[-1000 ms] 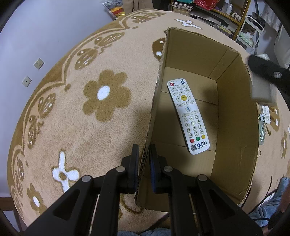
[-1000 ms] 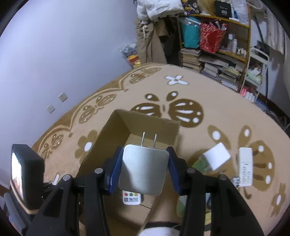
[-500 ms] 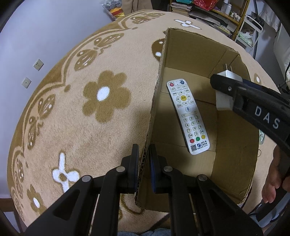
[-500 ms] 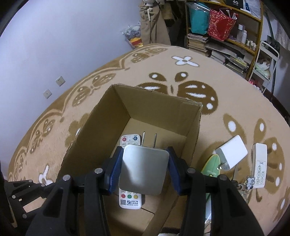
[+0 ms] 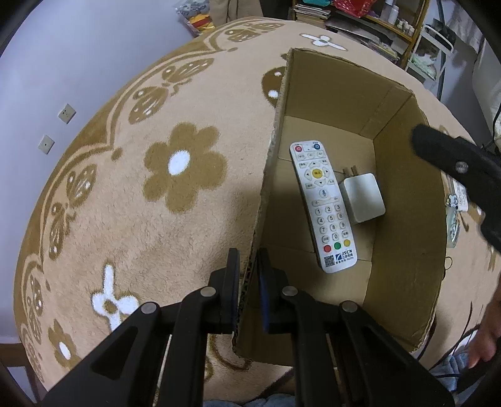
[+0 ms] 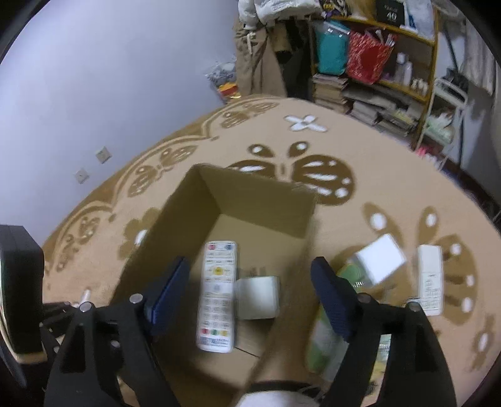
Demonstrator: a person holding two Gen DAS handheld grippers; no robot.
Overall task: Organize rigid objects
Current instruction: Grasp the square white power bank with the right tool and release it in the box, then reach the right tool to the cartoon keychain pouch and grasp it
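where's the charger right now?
The charger lies flat on the floor of the cardboard box, just right of the remote in the left wrist view, prongs pointing to the far wall.

Right wrist view blurred; green item (image 6: 322,338) beside box (image 6: 250,200) unidentifiable.

On the white remote (image 5: 322,205) lying in the cardboard box (image 5: 404,200), you can read "JSCN" at its near end beside a QR code, and the digits 1 to 9 and 0 on its keypad. Far right, on the shelf (image 6: 407,28), a black bag (image 6: 389,12) shows "40".
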